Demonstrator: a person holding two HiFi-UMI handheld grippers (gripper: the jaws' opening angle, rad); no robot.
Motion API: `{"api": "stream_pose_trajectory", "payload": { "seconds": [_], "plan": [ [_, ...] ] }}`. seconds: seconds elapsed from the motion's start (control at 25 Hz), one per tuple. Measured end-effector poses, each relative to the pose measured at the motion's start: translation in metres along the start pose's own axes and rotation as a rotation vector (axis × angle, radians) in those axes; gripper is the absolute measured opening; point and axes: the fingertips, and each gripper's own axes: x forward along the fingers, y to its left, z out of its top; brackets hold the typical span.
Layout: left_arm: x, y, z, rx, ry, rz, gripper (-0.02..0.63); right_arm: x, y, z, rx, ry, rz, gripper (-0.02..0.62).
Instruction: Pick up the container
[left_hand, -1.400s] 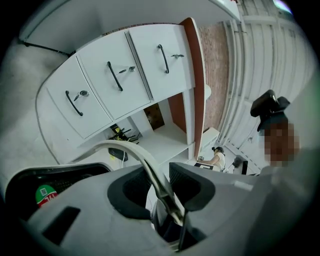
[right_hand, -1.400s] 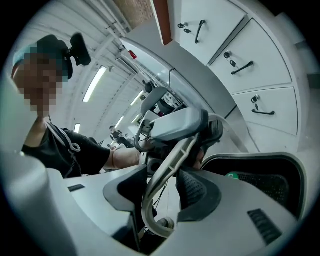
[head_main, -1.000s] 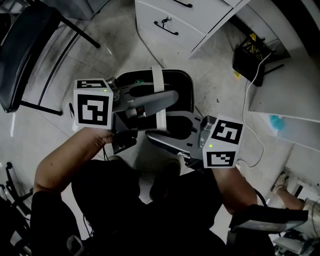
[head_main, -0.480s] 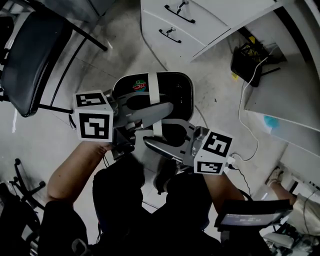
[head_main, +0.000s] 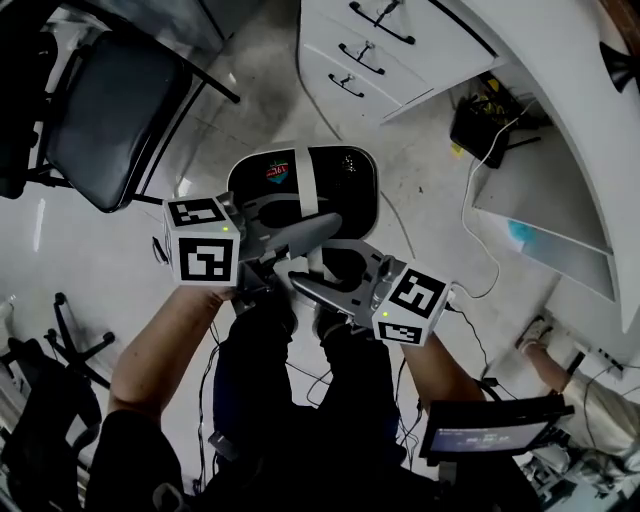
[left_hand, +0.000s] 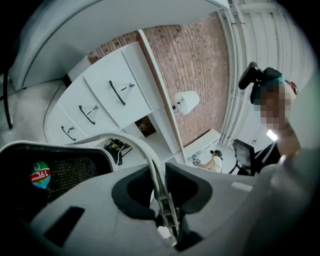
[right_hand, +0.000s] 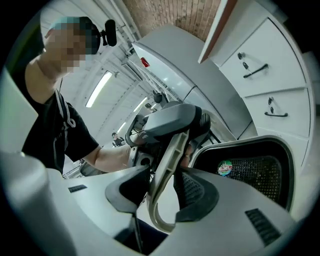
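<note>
My left gripper (left_hand: 161, 194) has just been closing its jaws and pinches the thin white plastic handle (left_hand: 149, 152). The container (head_main: 352, 178), a rounded black bin with mesh walls, hangs by that arched handle between both tools, seemingly clear of the floor (head_main: 130, 250). My right gripper (right_hand: 160, 190) clamps the same handle. I should lift both evenly, keeping the bin level.

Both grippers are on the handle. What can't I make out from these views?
- Container contents: in the head view, the left gripper, right gripper and handle cover its dark inside.
- Its underside and any gap to the floor: hidden beneath it in every view.
- Sticker print: too small in all views.
</note>
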Motion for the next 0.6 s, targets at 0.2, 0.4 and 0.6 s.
{"api": "stream_pose_trajectory", "payload": {
  "seconds": [0.2, 0.4, 0.6],
  "plan": [
    [-0.032, -0.067, 0.026, -0.017, -0.02, 0.007, 0.067, -0.01, 0.059, 0.045, -0.003, -0.011, 0.004, 0.153],
    [-0.043, -0.117, 0.059, -0.058, -0.058, 0.017, 0.061, -0.04, 0.086, 0.102, 0.019, -0.024, -0.026, 0.172],
    [-0.054, -0.193, 0.07, -0.042, -0.064, 0.016, 0.061, -0.083, 0.135, 0.147, -0.005, -0.072, -0.106, 0.172]
  ]
}}
